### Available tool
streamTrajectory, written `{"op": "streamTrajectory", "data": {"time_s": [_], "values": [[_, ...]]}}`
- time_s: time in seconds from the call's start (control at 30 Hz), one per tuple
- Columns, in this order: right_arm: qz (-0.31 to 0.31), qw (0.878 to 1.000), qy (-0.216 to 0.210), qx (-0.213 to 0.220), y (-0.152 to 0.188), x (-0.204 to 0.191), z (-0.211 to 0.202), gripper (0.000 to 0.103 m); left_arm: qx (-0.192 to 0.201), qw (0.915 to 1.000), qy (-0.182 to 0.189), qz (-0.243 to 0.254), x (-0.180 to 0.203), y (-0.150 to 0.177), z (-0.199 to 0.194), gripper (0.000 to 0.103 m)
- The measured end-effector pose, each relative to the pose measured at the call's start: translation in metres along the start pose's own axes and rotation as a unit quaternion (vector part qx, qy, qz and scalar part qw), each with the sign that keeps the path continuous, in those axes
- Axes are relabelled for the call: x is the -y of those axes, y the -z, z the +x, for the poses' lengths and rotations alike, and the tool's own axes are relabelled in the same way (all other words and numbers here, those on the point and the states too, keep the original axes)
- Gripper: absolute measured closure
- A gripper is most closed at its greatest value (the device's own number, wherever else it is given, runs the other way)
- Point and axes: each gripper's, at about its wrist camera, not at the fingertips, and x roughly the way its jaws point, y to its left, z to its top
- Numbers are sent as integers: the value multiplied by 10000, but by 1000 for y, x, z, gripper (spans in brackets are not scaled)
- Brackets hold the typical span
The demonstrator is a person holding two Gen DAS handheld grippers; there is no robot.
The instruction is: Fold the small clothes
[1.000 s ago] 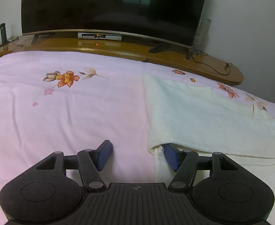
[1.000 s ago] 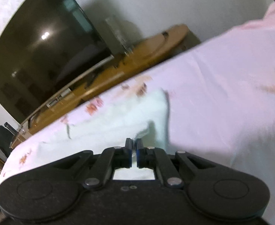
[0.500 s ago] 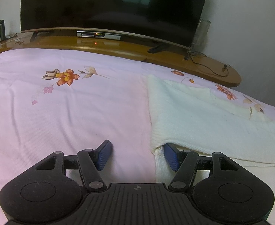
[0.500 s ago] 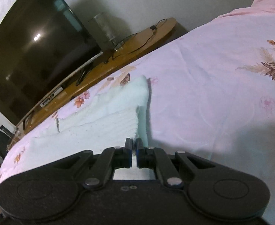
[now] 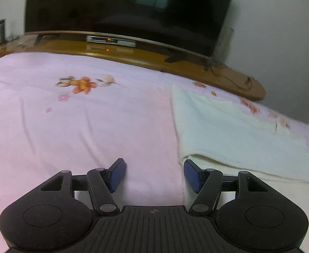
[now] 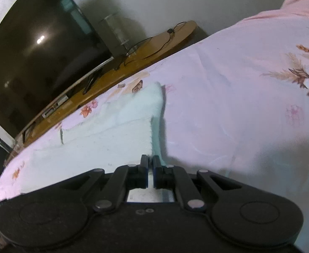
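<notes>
only the left wrist view shows the wide bare stretch of the pink bedsheet [image 5: 74, 126] with its orange flower print, and the left gripper [image 5: 152, 174] with its jaws held well apart, nothing between them but sheet; its right blue pad [image 5: 193, 176] sits at the near left corner of the cream garment [image 5: 234, 139], under the lip of the folded layer. the right wrist view alone shows the other end of that garment [image 6: 103, 147], where the right gripper [image 6: 150, 175] has its jaws pinched almost together on the near right edge of the cloth, a sliver of pale fabric showing between the pads. it also shows a clear glass vase [image 6: 116, 33] and a black cable [image 6: 152, 44] on the wooden tv stand [image 6: 146, 52], seen at a tilt.

the garment is a soft, finely ribbed knit, pale cream, lying flat on the bed as a rough rectangle with one layer folded over another, the upper edge forming a rounded roll. the sheet is smooth cotton with faint creases. beyond the bed runs the glossy curved stand [image 5: 146, 57] and a large dark television [image 5: 122, 8].
</notes>
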Motion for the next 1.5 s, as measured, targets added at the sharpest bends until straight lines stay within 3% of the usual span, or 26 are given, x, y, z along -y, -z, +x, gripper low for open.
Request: {"op": "streamTrajectory", "data": {"time_s": [0.13, 0.2, 0.3, 0.47, 0.57, 0.7, 0.83, 1.0, 1.03, 1.13, 1.2, 1.3, 1.37, 1.43, 1.5], "values": [[-19, 9999, -102, -79, 1, 3, 1, 97, 164, 9998, 81, 13, 0, -13, -2, 40], [56, 9999, -112, 22, -1, 5, -1, 85, 78, 9997, 165, 171, 8, -19, 8, 40], [84, 9998, -111, 144, -2, 5, -2, 83, -269, 9992, 82, 267, 14, -13, 28, 40], [-56, 9992, -123, 377, -11, -2, 2, 84, -311, 9949, -186, 945, 31, -5, 20, 40], [-128, 9990, -164, 385, -20, -4, 8, 84, 5, 9987, 56, 498, 17, -17, 11, 40], [-201, 9984, -248, 468, -28, -5, 14, 84, 238, 9989, 313, 240, 12, -49, 31, 40], [-227, 9980, -282, 513, -29, -5, 22, 87, 44, 9990, 424, -115, 9, -77, 80, 40], [-559, 9968, -253, 515, -26, -9, 31, 89, -154, 9988, 417, -216, 16, -88, 120, 42], [-610, 9969, -198, 466, -26, -8, 35, 89, -124, 9993, 324, -153, 17, -86, 123, 55], [-595, 9973, -114, 421, -24, 0, 42, 90, -105, 9999, 113, -59, 20, -87, 125, 68], [-509, 9978, -33, 420, -24, 4, 41, 88, -60, 9999, 114, -105, 19, -88, 121, 69], [-477, 9973, -104, 542, -27, 4, 33, 88, 18, 9992, -172, 357, 26, -83, 125, 67], [-616, 9970, -69, 473, -28, 1, 37, 88, 1, 9990, -216, 388, 28, -86, 125, 66], [-657, 9973, 60, 317, -27, 1, 46, 87, -26, 9995, -152, 258, 26, -91, 118, 66], [-597, 9975, 55, 371, -30, -1, 39, 87, 128, 9990, 30, 429, 31, -89, 98, 66]]}}
